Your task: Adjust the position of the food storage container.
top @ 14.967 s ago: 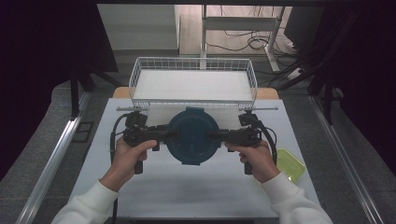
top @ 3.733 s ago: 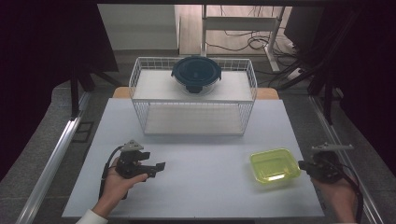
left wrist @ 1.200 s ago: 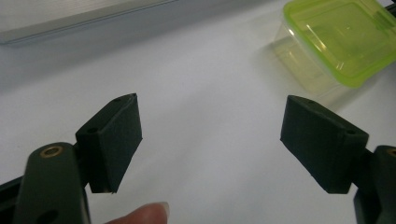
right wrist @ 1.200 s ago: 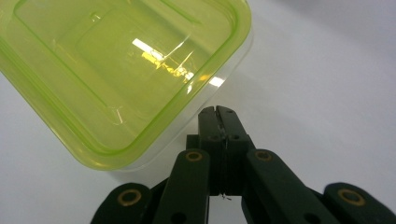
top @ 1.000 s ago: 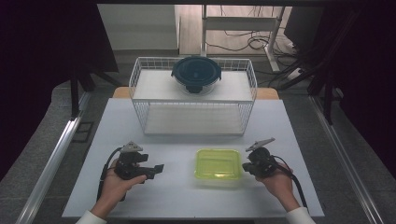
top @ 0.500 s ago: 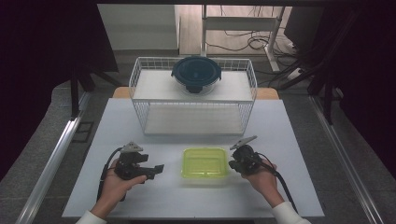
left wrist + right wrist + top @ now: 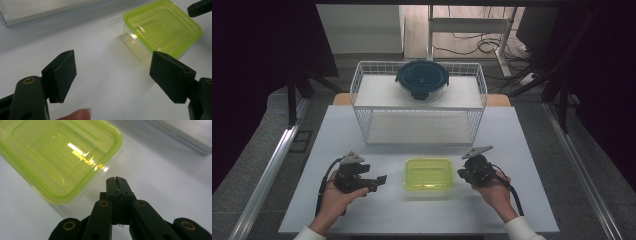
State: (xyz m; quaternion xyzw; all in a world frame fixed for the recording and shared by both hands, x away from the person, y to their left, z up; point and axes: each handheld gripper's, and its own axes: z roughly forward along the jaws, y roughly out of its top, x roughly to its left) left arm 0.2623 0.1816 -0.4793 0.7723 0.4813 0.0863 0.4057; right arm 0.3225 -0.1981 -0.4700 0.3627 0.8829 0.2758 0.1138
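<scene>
Since half a second ago the green-lidded box [image 7: 429, 174] has slid left to the desk's [image 7: 512, 135] near middle, nudged by the right tool [image 7: 466, 174], jaws pressed together and empty; the left tool [image 7: 379, 181], gaping, empty, likely must close in opposite.

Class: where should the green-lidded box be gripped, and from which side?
Probably across its two short walls, just under the lid rim, one hand-held gripper from each end. The box lies flat and wide between the left gripper and the right gripper.
</scene>
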